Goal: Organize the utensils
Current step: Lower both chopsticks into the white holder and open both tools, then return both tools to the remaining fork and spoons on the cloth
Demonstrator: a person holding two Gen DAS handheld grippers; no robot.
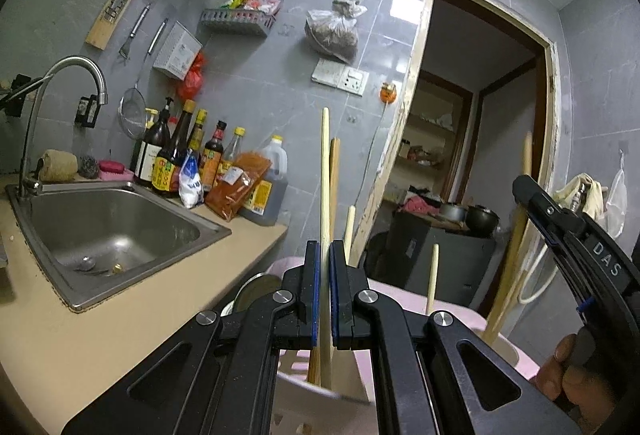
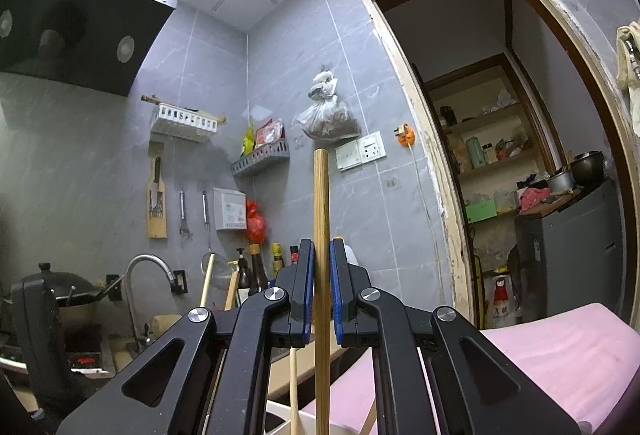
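Note:
My left gripper (image 1: pixel 325 249) is shut on a pale wooden chopstick (image 1: pixel 325 171) that stands upright between its blue pads. A darker chopstick (image 1: pixel 334 163) stands just behind it, and two more pale sticks (image 1: pixel 432 277) rise from the pink-and-white utensil holder (image 1: pixel 516 351) below. My right gripper (image 2: pixel 320 247) is shut on a brown bamboo chopstick (image 2: pixel 321 203), held upright; this gripper also shows at the right of the left wrist view (image 1: pixel 524 187). Another thin stick (image 2: pixel 294 387) hangs below the right gripper's fingers.
A steel sink (image 1: pixel 116 231) with a faucet (image 1: pixel 64 103) sits left in the beige counter (image 1: pixel 100 335). Sauce bottles (image 1: pixel 188 155) line the wall. A wall basket (image 1: pixel 238 21) and hanging tools are above. An open doorway (image 1: pixel 472 139) is right. A range hood (image 2: pixel 72 31) is upper left.

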